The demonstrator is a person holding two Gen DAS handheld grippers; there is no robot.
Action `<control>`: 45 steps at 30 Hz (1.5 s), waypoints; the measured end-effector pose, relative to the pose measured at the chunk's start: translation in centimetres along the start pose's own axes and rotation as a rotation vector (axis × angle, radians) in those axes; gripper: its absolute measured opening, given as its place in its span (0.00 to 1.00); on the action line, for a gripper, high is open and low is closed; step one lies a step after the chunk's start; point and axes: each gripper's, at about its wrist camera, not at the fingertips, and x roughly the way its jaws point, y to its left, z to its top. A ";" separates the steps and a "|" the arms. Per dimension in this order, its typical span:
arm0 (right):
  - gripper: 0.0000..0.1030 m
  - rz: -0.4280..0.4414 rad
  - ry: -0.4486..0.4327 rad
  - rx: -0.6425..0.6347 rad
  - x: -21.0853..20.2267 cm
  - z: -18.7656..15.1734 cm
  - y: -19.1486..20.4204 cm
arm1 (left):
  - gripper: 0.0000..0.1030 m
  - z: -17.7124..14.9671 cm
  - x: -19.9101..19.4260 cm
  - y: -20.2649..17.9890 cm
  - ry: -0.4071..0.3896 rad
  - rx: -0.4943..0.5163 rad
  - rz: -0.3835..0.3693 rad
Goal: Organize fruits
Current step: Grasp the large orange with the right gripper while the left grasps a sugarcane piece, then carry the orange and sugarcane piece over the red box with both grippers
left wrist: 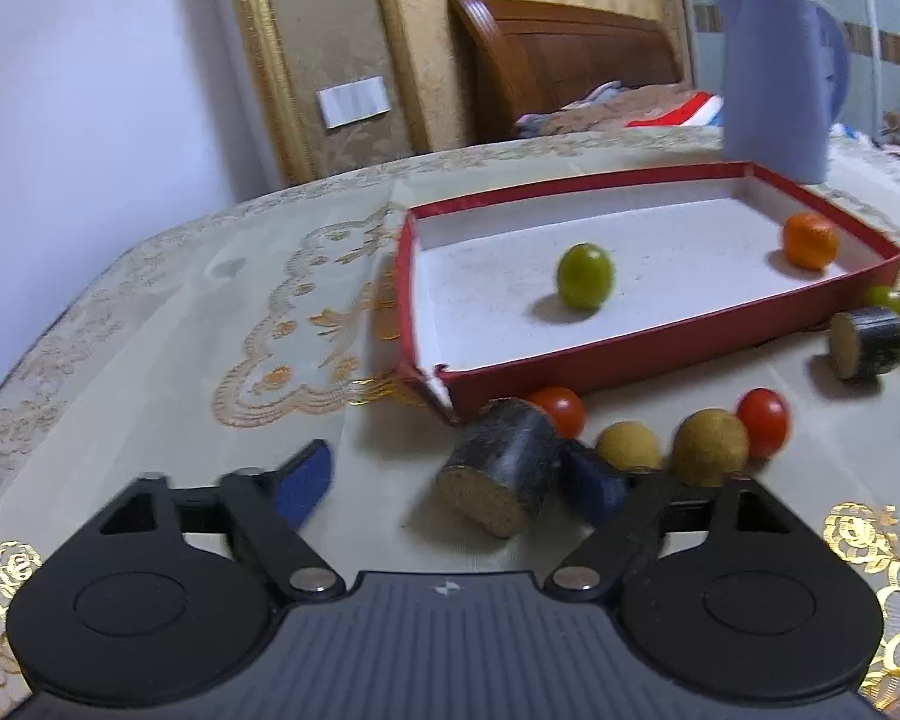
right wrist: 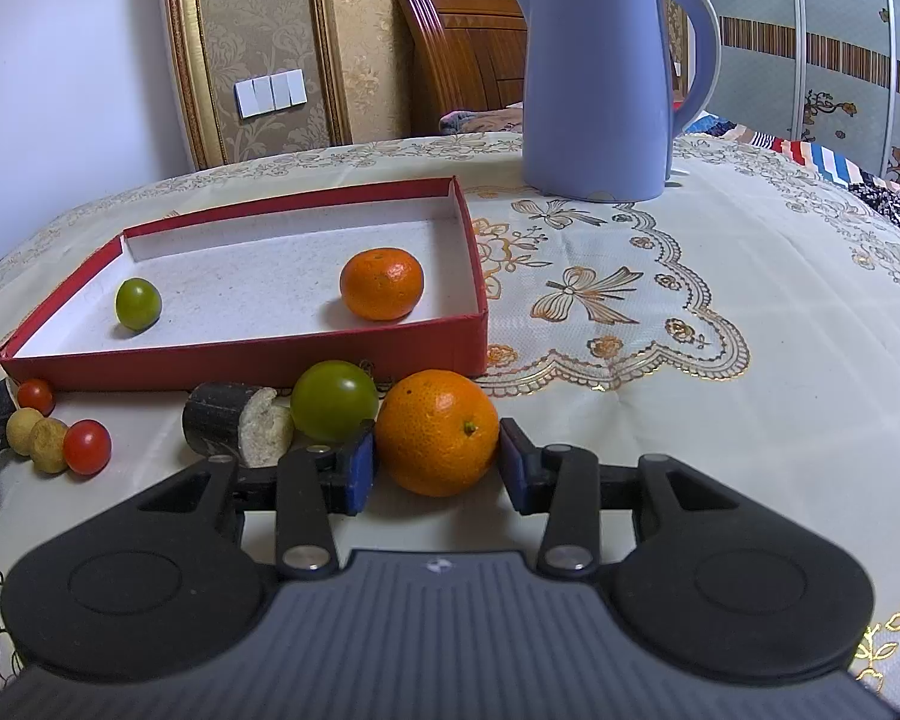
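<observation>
The right gripper sat low over the table, and its two blue pads were pressed on an orange, one on each side. Just past its left pad sat a green fruit. Left of that lay a short dark stick piece. Farther ahead was the red box, with another orange and a small green fruit inside. A blue kettle stood far ahead.

The left gripper had its pads apart, not squeezing anything. A dark stick piece lay between them, close to the right pad. Just ahead were two red tomatoes and two tan round fruits, right in front of the box.
</observation>
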 end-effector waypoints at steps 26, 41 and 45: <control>0.38 0.025 -0.067 0.037 -1.1 -0.1 -0.6 | 0.38 -0.5 -2.1 0.4 -0.039 -0.101 -0.041; 0.38 0.036 -0.134 0.019 -2.5 0.4 -0.2 | 0.38 2.2 -2.5 -0.2 -0.061 -0.132 -0.079; 0.38 0.064 -0.135 0.020 -2.6 1.8 0.1 | 0.38 3.4 -1.4 -1.1 -0.051 -0.141 -0.100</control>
